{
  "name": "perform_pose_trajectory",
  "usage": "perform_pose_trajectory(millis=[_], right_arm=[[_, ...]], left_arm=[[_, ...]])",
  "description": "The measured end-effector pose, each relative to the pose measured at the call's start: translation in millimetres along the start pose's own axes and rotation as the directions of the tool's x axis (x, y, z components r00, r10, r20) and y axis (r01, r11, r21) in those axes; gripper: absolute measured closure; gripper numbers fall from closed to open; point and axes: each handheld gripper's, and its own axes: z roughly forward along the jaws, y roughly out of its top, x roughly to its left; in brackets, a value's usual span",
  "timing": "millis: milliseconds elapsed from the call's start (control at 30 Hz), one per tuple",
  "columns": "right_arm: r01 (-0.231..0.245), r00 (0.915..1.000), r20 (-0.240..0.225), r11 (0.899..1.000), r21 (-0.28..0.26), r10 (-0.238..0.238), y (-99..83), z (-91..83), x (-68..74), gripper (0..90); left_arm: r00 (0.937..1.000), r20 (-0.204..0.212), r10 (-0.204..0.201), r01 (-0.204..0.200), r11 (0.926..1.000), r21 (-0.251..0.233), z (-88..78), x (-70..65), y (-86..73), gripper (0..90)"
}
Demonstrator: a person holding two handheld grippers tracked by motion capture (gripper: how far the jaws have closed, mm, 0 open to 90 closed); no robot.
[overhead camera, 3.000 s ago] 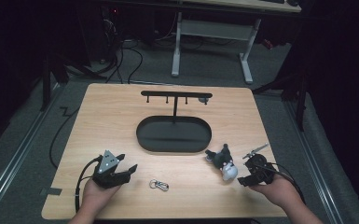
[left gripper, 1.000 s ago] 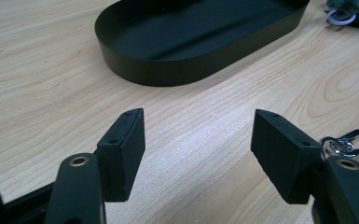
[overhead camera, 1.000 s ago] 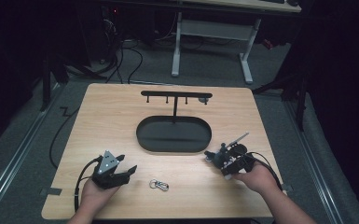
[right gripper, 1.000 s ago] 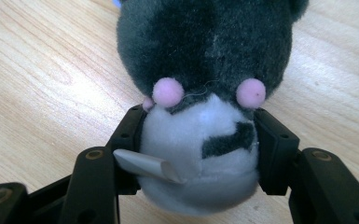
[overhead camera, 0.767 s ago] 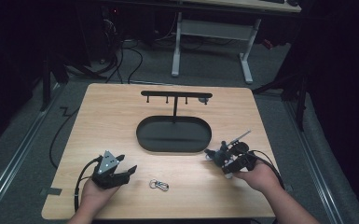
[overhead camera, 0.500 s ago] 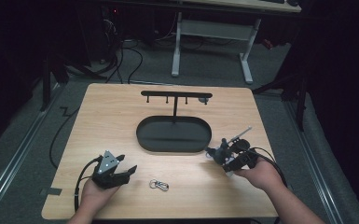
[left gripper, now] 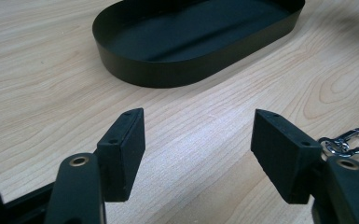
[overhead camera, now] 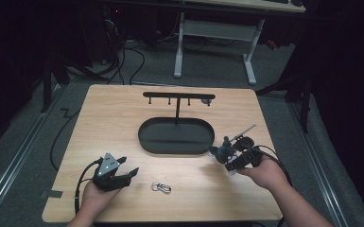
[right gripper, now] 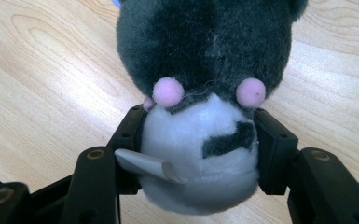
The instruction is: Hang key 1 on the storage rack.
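The plush toy (right gripper: 200,102), dark grey with a white belly and pink dots, sits clamped between the pads of the right gripper (overhead camera: 230,156), just off the right end of the black oval tray (overhead camera: 144,135). Compared with three seconds ago, the hand has drawn inward toward the tray and lifted slightly, so a carry looks underway. The left gripper (left gripper: 198,140) rests on the table (overhead camera: 123,104) with jaws apart and empty, the key ring (overhead camera: 161,187) just beside it untouched.

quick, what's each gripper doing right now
left gripper: open, fingers empty above the table.
right gripper: closed on the plush toy.
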Motion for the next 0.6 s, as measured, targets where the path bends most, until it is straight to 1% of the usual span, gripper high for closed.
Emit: perform_pose_trajectory(millis=[67, 100, 333, 533, 600], right_arm=[[0.008, 1.0, 0.005, 1.0, 0.002, -0.008, 1.2, -1.2, -0.2, 46.0], [0.003, 1.0, -0.002, 1.0, 0.003, -0.003, 2.1, -2.1, -0.9, 46.0], [0.017, 0.9997, -0.018, 1.0, -0.006, -0.017, 8.0, -7.9, -3.5, 46.0], [0.021, 0.9997, -0.011, 1.0, -0.015, -0.022, 10.6, -15.8, -5.4, 46.0], [0.015, 0.9998, -0.009, 1.0, -0.016, -0.016, 11.3, -19.1, -6.0, 46.0]], left_arm=[[1.0, -0.002, 0.006, -0.006, 1.0, 0.004, -0.3, -0.6, -0.3, 35.9], [1.0, -0.001, 0.007, -0.007, 1.0, 0.007, -0.6, -0.9, -0.7, 35.9], [0.9999, -0.011, 0.008, -0.008, 0.9999, 0.011, -1.4, -3.0, -1.1, 35.8], [0.9999, -0.006, 0.013, -0.013, 0.9997, 0.019, 0.7, -3.6, -2.0, 35.9], [0.9999, -0.005, 0.013, -0.013, 0.9997, 0.019, 0.4, -3.6, -2.2, 35.9]])
